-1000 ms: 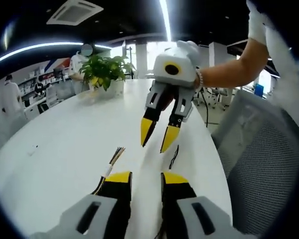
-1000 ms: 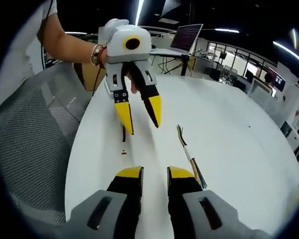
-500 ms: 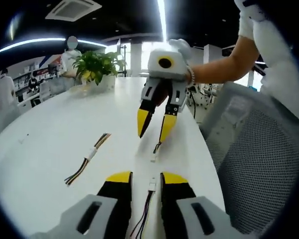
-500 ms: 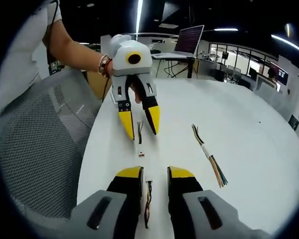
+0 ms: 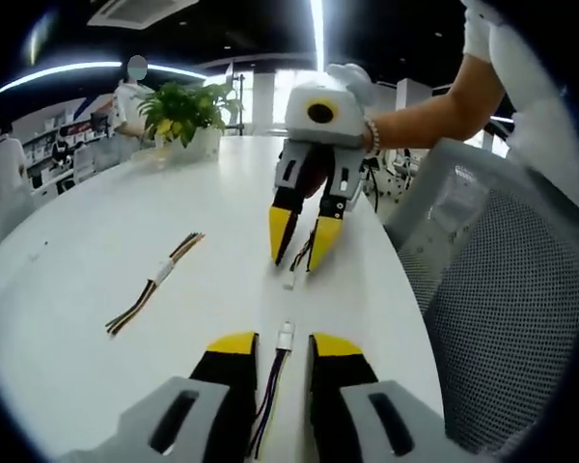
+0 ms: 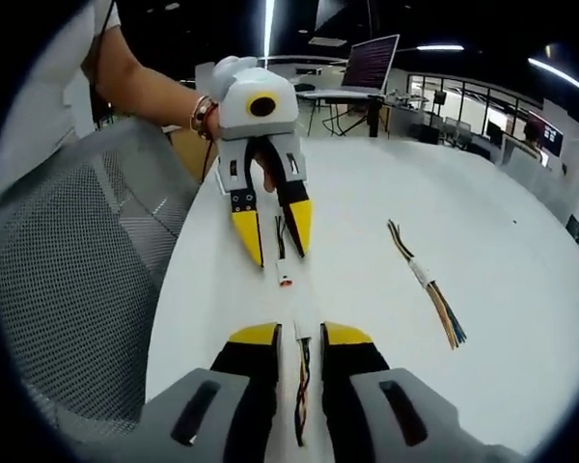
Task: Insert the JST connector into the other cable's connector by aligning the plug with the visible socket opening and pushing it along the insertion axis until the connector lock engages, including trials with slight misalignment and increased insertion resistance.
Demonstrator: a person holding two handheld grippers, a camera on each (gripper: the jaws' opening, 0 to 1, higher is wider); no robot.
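Note:
Two thin multi-wire cables lie end to end on the white table (image 5: 96,241), a short gap apart. The near cable's white connector (image 5: 285,335) lies between the jaws of my left gripper (image 5: 283,345), which is open low over the table. The other cable's small connector (image 5: 291,280) lies just under the yellow tips of my right gripper (image 5: 296,262), also open. In the right gripper view, a white connector (image 6: 302,330) lies between the open jaws of my right gripper (image 6: 299,336). My left gripper (image 6: 279,257) straddles the far cable, whose connector (image 6: 285,277) has a red spot.
A loose taped bundle of coloured wires (image 5: 154,285) (image 6: 429,285) lies off to one side. A grey mesh chair (image 5: 502,289) stands at the table's edge. A potted plant (image 5: 183,111) and a laptop (image 6: 372,63) sit at the far ends. The person's hands hold both grippers.
Both grippers have come down and closer to the two cables. Each cable's connector end now lies between a pair of jaws. The jaw gaps look unchanged.

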